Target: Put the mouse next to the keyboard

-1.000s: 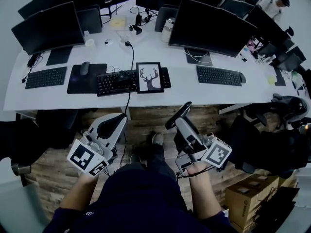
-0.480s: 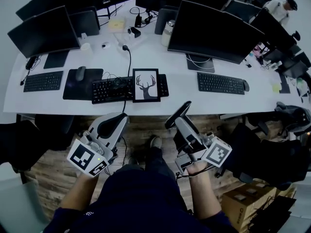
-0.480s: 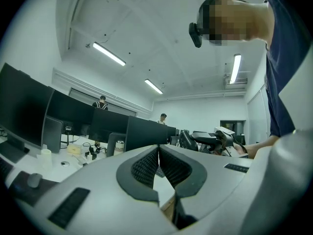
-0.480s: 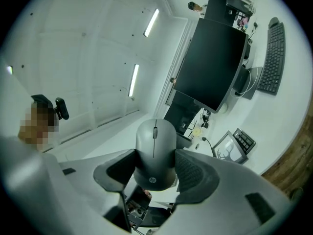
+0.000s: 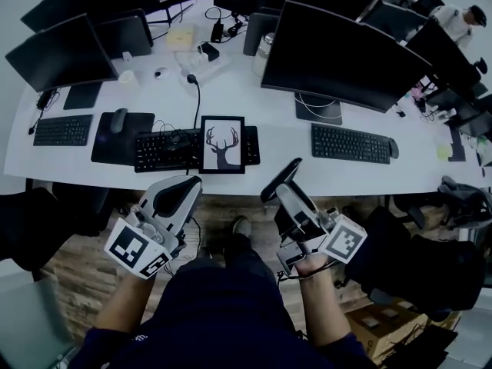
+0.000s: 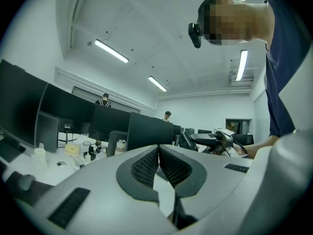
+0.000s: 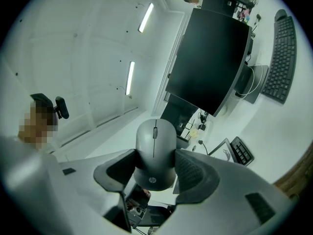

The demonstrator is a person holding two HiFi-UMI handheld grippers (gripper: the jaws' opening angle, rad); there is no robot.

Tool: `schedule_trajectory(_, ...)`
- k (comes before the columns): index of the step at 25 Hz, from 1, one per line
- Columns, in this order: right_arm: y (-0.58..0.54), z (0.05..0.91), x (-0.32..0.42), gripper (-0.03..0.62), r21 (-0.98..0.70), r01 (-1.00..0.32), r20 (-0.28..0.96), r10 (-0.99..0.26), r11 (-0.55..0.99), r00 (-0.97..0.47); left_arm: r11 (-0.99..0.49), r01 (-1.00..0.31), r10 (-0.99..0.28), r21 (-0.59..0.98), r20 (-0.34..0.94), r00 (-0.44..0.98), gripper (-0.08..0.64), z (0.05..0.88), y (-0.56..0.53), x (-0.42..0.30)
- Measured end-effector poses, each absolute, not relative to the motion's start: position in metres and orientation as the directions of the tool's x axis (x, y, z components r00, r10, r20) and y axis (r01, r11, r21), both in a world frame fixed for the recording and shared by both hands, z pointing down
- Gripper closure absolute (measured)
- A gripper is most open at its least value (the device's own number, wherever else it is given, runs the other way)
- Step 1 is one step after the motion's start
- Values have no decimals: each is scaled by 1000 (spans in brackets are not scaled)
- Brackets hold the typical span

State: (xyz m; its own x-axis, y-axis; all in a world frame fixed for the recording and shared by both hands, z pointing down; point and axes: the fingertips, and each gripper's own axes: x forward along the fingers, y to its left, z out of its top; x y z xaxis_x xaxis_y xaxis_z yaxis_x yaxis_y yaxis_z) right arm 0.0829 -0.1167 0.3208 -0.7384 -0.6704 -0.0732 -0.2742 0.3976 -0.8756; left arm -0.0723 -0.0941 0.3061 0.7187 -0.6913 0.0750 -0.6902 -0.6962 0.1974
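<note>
A grey mouse (image 7: 155,153) sits between the pads of my right gripper (image 7: 155,169), which is shut on its sides. In the head view that gripper (image 5: 281,181) hangs below the white desk's front edge (image 5: 254,184), and the mouse shows as a dark shape at its tip. My left gripper (image 5: 178,194) is also held short of the desk, its pads (image 6: 146,165) pressed together on nothing. Three black keyboards lie on the desk: left (image 5: 63,129), centre (image 5: 173,148) and right (image 5: 350,143).
A framed deer picture (image 5: 222,144) leans on the centre keyboard. Another mouse (image 5: 118,119) rests on a dark pad (image 5: 123,138) at the left. Large monitors (image 5: 338,52) stand behind, with cables and small items between them. Office chairs (image 5: 46,217) flank my legs, and boxes (image 5: 380,325) sit on the wooden floor.
The desk has slid down and leftward in the head view as my head shifted. Both grippers keep the same pose, the right one still shut on the mouse.
</note>
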Motion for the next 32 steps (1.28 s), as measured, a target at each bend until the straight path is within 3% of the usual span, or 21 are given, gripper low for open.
schedule_trajectory(21,-215,352,145,333,-892,-247,-30,-593,380,-805,-624,-758,-748,193,136,650,528,328,-185,-6)
schedule_trajectory(32,-256,399,163,333,-885,-330,79,-591,329,-803,-595,-778,-761,199,171,626,528,353,-212,0)
